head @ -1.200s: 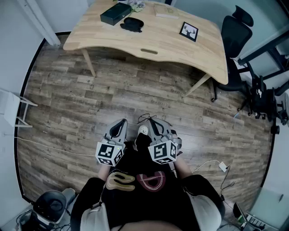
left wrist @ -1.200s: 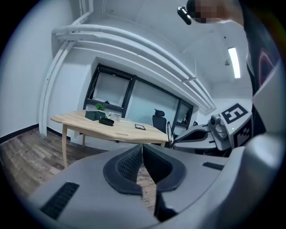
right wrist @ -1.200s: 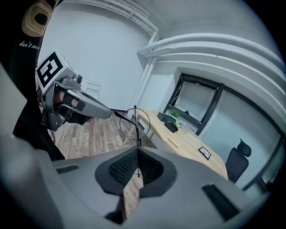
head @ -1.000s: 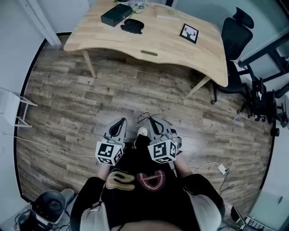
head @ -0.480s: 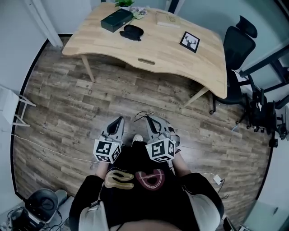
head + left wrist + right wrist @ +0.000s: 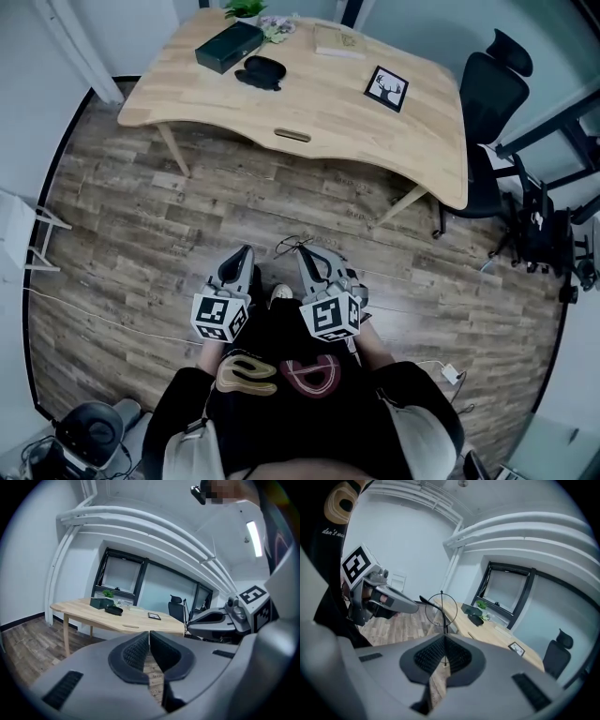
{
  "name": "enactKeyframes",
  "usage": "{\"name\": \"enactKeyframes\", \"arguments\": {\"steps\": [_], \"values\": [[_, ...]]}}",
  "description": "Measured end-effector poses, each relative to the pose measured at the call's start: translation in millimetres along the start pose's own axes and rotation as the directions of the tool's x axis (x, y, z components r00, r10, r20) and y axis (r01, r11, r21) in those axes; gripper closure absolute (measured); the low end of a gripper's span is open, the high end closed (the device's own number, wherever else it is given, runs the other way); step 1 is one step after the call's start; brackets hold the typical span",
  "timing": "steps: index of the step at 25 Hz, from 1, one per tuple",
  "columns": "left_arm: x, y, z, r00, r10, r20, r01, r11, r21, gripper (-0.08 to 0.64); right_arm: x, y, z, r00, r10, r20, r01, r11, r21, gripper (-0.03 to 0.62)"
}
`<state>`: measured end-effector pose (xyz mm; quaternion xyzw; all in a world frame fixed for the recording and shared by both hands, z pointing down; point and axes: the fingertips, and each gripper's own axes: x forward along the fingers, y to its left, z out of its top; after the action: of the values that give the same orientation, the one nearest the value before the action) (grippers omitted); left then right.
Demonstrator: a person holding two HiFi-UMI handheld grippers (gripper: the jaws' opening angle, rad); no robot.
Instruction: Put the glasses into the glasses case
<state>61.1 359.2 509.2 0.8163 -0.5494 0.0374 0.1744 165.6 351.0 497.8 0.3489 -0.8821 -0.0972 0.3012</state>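
Thin wire-rimmed glasses [image 6: 293,246] stick out of my right gripper [image 6: 306,253], which is shut on them; in the right gripper view one round lens ring [image 6: 441,610] stands above the closed pads. My left gripper [image 6: 245,253] is beside it, jaws together with nothing in them, and its pads [image 6: 138,649] meet at the tip. Both grippers hang over the wooden floor in front of the person's body. The black oval glasses case [image 6: 261,70] lies far ahead on the wooden table [image 6: 319,108], also seen as the case [image 6: 114,611] and the case [image 6: 476,619].
A dark green box [image 6: 229,46], a small plant [image 6: 246,9], a flat book [image 6: 338,41] and a framed deer picture [image 6: 386,89] share the table. A black office chair [image 6: 492,89] stands at its right end. Cables [image 6: 450,367] trail on the floor.
The person has walked toward the table, which now sits lower and a little more to the left in the head view. Both grippers came along, and the glasses stay in the right one.
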Motion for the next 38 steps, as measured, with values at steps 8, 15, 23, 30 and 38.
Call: {"name": "enactKeyframes", "arguments": {"steps": [8, 15, 23, 30, 38], "values": [[42.4, 14.7, 10.9, 0.998, -0.063, -0.021, 0.063, 0.998, 0.022, 0.537, 26.3, -30.0, 9.4, 0.999, -0.051, -0.012, 0.051, 0.998, 0.020, 0.581], [76.2, 50.5, 36.0, 0.996, -0.086, -0.013, 0.086, 0.995, 0.049, 0.537, 66.1, -47.7, 20.3, 0.995, -0.083, -0.052, 0.085, 0.996, 0.028, 0.581], [112.1, 115.5, 67.6, 0.994, -0.107, 0.010, 0.106, 0.993, 0.054, 0.537, 126.0, -75.7, 43.3, 0.986, -0.147, -0.074, 0.151, 0.988, 0.044, 0.581], [141.2, 171.3, 90.1, 0.990, -0.144, 0.009, 0.143, 0.988, 0.055, 0.537, 178.7, -86.8, 72.0, 0.978, -0.190, -0.082, 0.195, 0.979, 0.059, 0.581], [164.0, 220.8, 106.9, 0.983, -0.183, -0.011, 0.183, 0.980, 0.079, 0.538, 223.4, -90.2, 90.5, 0.967, -0.230, -0.112, 0.240, 0.967, 0.084, 0.581]]}}
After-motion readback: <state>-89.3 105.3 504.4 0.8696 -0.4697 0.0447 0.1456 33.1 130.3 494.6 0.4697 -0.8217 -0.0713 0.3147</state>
